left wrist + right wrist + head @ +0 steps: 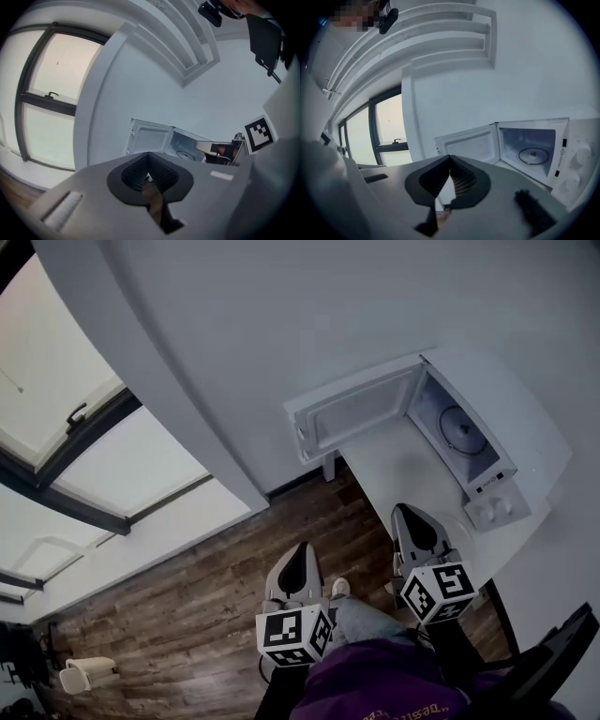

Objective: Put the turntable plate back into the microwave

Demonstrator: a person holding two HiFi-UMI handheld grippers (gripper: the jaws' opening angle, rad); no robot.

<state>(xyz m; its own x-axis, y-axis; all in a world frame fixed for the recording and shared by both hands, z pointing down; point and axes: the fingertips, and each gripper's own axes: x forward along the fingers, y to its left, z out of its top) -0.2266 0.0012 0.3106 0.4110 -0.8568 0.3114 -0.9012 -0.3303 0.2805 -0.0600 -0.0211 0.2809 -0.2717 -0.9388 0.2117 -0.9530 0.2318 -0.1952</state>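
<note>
Left gripper (302,549) and right gripper (405,514) clenched empty at bottom, boxy white microwave (525,409) right, door (361,413) open, round disc (461,427), perhaps glass, inside

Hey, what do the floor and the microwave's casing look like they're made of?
Floor: wood or wood-look laminate, judging by the brown planks with visible grain and seams; low sheen.
Microwave casing: smooth, matte white, probably painted metal or plastic; the look doesn't settle which.

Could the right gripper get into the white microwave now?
Probably yes: the white microwave has its door wide open, and nothing blocks the right gripper, though it is not close yet.
</note>
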